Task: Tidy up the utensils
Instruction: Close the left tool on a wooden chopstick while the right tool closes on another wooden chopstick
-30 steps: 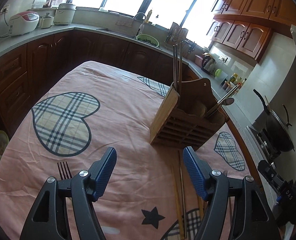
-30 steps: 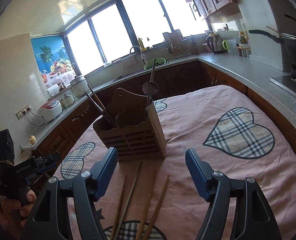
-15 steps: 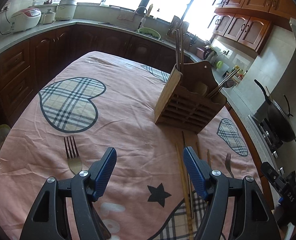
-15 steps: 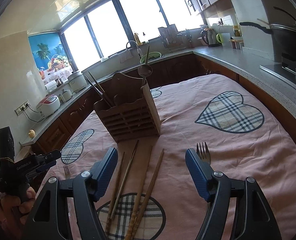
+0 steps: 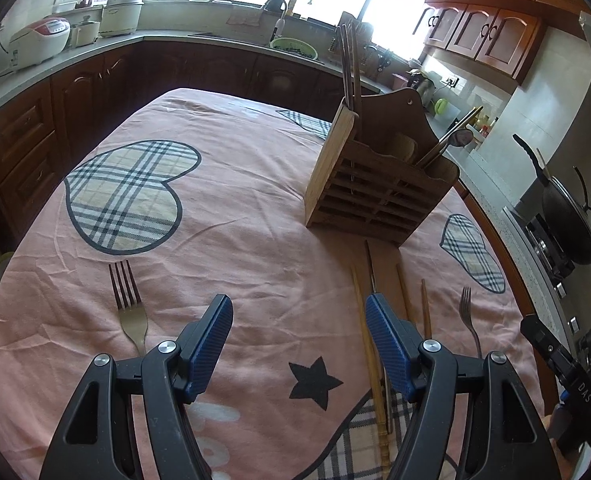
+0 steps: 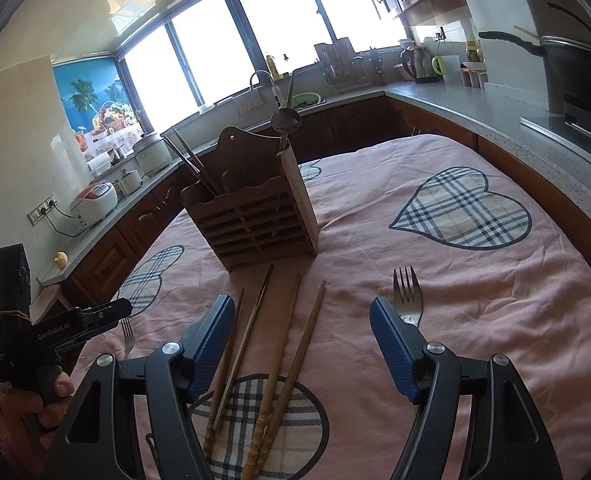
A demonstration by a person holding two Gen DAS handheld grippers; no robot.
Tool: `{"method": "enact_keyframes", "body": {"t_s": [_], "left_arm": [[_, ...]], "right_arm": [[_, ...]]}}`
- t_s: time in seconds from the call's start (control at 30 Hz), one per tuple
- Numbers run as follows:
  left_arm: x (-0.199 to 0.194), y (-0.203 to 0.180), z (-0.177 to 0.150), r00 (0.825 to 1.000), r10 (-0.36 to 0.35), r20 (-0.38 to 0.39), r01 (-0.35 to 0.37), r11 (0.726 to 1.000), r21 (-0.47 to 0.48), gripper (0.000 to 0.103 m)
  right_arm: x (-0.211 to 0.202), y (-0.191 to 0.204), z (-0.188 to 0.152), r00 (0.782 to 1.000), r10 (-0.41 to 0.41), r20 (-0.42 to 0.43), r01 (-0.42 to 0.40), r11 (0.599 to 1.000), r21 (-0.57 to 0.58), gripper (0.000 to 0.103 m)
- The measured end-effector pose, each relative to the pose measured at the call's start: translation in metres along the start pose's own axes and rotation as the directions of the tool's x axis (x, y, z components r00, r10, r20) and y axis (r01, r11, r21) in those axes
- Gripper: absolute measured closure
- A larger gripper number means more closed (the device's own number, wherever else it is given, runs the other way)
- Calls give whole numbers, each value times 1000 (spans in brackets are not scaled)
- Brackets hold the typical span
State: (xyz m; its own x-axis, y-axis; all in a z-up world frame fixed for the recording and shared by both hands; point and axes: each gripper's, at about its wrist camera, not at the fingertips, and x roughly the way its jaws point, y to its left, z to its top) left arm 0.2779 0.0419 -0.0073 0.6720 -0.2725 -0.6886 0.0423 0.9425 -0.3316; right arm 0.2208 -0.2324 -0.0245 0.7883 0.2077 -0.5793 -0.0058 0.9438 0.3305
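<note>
A: Where do the utensils sit?

B: The slatted brown wooden utensil holder (image 6: 255,220) stands upright on the pink tablecloth with plaid hearts (image 6: 475,320). Dark chopsticks (image 6: 193,168) lean out of its left compartment and a metal spoon (image 6: 285,120) rises from its right one.

A: And the loose pieces?

B: Four long wooden chopsticks (image 6: 279,352) lie side by side on the cloth just in front of the holder. One metal fork (image 6: 406,300) lies to their right, tines toward the holder; another metal fork (image 5: 129,312) lies well apart on the left.

A: The tools?

B: The left gripper (image 5: 297,340) hangs over bare cloth, jaws spread, nothing between them. The right gripper (image 6: 301,340) hangs above the loose chopsticks, jaws likewise apart and empty, its right finger (image 6: 395,344) just beside the nearer fork
</note>
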Motion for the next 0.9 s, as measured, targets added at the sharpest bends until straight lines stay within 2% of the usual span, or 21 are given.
{"method": "enact_keyframes", "body": {"t_s": [0.4, 0.9], "left_arm": [[34, -12, 7, 994, 49, -100, -45, 998, 44, 35], [74, -29, 24, 986, 84, -144, -69, 993, 100, 34]], "right_arm": [[25, -6, -1, 997, -22, -72, 24, 999, 22, 31], [81, 0, 3, 978, -48, -203, 45, 999, -16, 32]]}}
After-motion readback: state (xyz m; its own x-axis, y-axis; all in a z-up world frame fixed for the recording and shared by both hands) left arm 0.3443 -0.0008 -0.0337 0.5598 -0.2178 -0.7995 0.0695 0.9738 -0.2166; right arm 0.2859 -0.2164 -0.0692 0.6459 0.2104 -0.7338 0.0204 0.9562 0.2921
